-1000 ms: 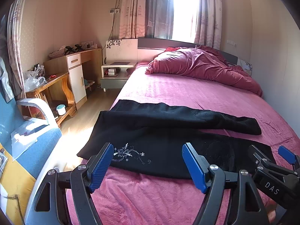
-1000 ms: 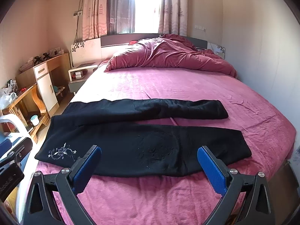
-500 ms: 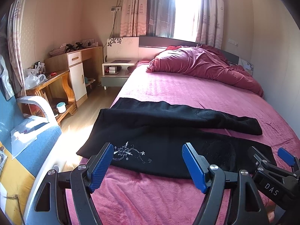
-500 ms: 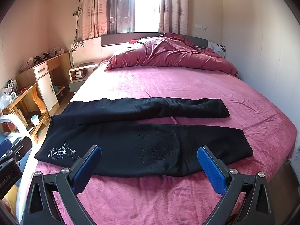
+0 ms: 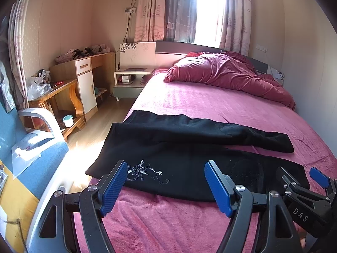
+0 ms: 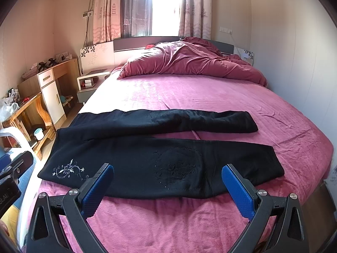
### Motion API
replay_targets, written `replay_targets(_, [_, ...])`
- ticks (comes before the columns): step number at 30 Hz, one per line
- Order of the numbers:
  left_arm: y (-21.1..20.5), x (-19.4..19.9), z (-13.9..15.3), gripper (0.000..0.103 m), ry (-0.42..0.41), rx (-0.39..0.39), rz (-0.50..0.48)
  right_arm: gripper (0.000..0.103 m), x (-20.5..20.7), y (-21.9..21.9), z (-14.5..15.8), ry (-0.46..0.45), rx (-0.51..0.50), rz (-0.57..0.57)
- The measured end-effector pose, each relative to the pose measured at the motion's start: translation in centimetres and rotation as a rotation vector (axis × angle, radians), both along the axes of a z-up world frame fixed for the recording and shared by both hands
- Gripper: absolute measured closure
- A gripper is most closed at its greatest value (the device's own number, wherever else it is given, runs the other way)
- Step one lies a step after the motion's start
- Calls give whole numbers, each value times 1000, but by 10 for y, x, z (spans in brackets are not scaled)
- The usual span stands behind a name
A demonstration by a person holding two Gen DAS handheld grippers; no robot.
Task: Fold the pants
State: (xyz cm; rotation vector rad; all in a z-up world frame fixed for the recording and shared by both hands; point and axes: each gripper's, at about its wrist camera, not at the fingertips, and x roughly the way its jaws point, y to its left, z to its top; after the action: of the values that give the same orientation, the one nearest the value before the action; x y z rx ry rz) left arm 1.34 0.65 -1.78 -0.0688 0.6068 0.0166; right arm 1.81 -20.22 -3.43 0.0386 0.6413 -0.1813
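Pants (image 6: 160, 158), black, lie spread flat across the near part of the bed (image 6: 210, 97), waist at the left edge, both legs reaching right and parted in a narrow V. Silver flower stitching (image 5: 145, 171) marks the near left hip. Left claw (image 5: 166, 186) hangs spread wide just above the near waist edge, gripping nothing. Right claw (image 6: 168, 187) is likewise spread wide over the near leg, empty. A crumpled maroon duvet (image 6: 189, 63) sits at the far end by the headboard.
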Motion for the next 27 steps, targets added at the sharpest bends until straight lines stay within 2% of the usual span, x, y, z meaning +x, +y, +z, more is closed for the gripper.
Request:
replay_targets(17, [0, 9, -10, 26, 40, -9, 4, 0, 7, -4, -18, 42, 2, -4])
replay_targets(21, [-1, 12, -15, 26, 58, -15, -5, 0, 10, -9, -25, 59, 41, 0])
replay_targets(23, [0, 15, -19, 26, 76, -44, -30, 0, 11, -13, -30, 69, 63, 4])
replay_targets(25, [4, 18, -25, 26, 95, -115, -82, 0, 13, -19, -38, 84, 110, 12])
replay_targets(27, [10, 25, -35, 24, 127, -205, -124, 0, 15, -31, -48, 100, 200, 29])
